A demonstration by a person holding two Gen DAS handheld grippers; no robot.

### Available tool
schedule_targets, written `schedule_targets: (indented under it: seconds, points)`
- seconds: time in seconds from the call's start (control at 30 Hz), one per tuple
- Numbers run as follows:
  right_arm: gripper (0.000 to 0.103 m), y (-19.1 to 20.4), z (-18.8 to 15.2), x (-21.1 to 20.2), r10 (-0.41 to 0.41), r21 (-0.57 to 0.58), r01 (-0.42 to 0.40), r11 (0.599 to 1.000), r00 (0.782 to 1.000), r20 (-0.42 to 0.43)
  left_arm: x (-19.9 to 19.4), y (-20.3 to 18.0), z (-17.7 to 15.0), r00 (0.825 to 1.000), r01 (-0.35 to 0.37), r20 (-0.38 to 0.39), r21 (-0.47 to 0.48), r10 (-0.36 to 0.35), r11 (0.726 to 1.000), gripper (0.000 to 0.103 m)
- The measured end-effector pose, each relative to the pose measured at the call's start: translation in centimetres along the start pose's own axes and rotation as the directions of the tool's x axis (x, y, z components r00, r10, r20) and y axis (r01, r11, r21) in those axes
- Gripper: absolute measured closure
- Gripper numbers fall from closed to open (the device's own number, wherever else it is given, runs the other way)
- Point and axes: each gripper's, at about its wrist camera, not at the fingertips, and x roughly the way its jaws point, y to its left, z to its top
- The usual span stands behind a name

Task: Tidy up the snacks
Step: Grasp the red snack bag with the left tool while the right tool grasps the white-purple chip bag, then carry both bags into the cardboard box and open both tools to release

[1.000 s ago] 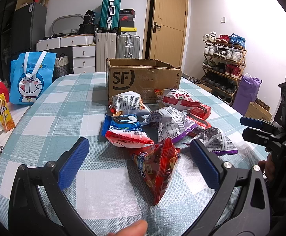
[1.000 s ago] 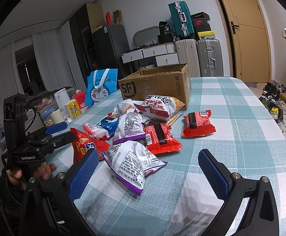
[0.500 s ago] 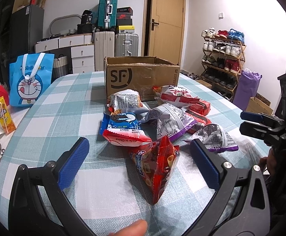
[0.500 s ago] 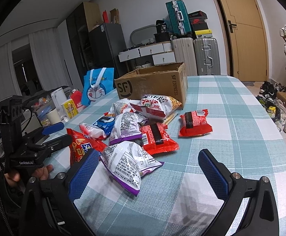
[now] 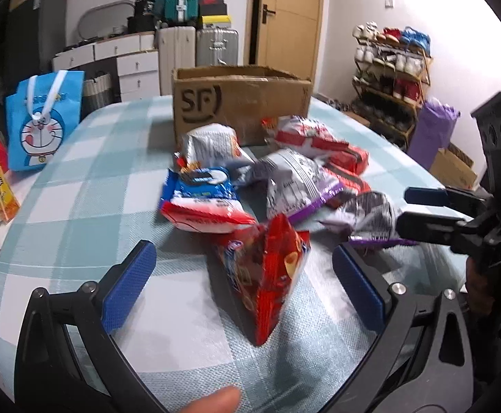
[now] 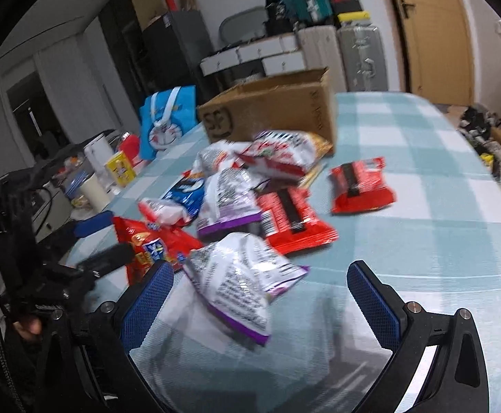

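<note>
From the left wrist, the left claw (image 5: 242,280) stands wide apart, holding nothing; a red bag (image 5: 267,272) stands between its fingers, just ahead on the desk (image 5: 78,199); the blue bag (image 5: 202,196) lies further ahead, the box (image 5: 240,103) well beyond, open on top.

From the right wrist, the right claw (image 6: 259,301) gapes too, empty; a purple-edged bag (image 6: 240,285) lies between its fingers, touching neither; red packs (image 6: 360,186) lie ahead to the right.

Likely step: reaching for first picks; next, each claw should advance, close on its bag, then carry it to the box.
</note>
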Motion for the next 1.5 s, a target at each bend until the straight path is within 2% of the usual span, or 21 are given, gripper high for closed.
schedule_targets:
  seconds: [0.17,0.43,0.47,0.5,0.57,0.63,0.7,0.8,1.07,1.5]
  points:
    - [0.000,0.9,-0.4,2.0,-0.010,-0.042,0.007,0.999,0.998,-0.058,0.6,-0.4,-0.2,0.999,0.030,-0.017,0.015,-0.029,0.999,0.004]
    - [0.001,1.0,0.0,4.1,-0.019,-0.068,0.011,0.998,0.994,-0.105,1.9,-0.5,-0.1,0.997,0.064,-0.049,-0.003,-0.064,0.998,0.024]
    - [0.001,1.1,0.1,4.2,-0.023,-0.074,0.015,0.997,0.994,-0.105,2.0,-0.4,-0.1,0.997,0.066,-0.050,-0.008,-0.067,0.998,0.029]
    - [0.002,1.1,0.2,4.3,-0.023,-0.079,0.015,0.997,0.994,-0.106,2.2,-0.4,-0.2,0.996,0.069,-0.055,-0.014,-0.069,0.998,0.038]
    - [0.008,1.1,0.3,4.5,-0.009,-0.086,0.000,0.996,0.993,-0.115,2.9,-0.3,-0.2,0.993,0.084,-0.083,-0.028,-0.086,0.996,0.050]
    - [0.020,1.2,0.5,4.9,0.024,-0.086,-0.035,0.996,0.991,-0.129,3.0,-0.2,-0.2,0.993,0.086,-0.081,-0.035,-0.089,0.996,0.054]
    - [0.026,1.3,0.5,5.1,0.037,-0.088,-0.049,0.995,0.990,-0.135,3.0,-0.2,-0.2,0.992,0.096,-0.077,-0.034,-0.098,0.995,0.059]
    - [0.036,1.7,0.4,5.0,0.041,-0.094,-0.053,0.994,0.992,-0.121,2.8,-0.2,-0.3,0.991,0.111,-0.068,-0.034,-0.113,0.993,0.062]
    - [0.051,1.4,-0.2,3.2,0.071,-0.081,-0.078,0.994,0.994,-0.079,1.5,-0.2,0.0,0.989,0.149,-0.018,-0.034,-0.149,0.988,0.066]
    - [0.052,1.4,1.9,-2.2,0.118,-0.070,-0.111,0.991,0.988,0.096,-2.4,-0.5,1.1,0.982,0.174,0.084,-0.037,-0.171,0.984,0.069]
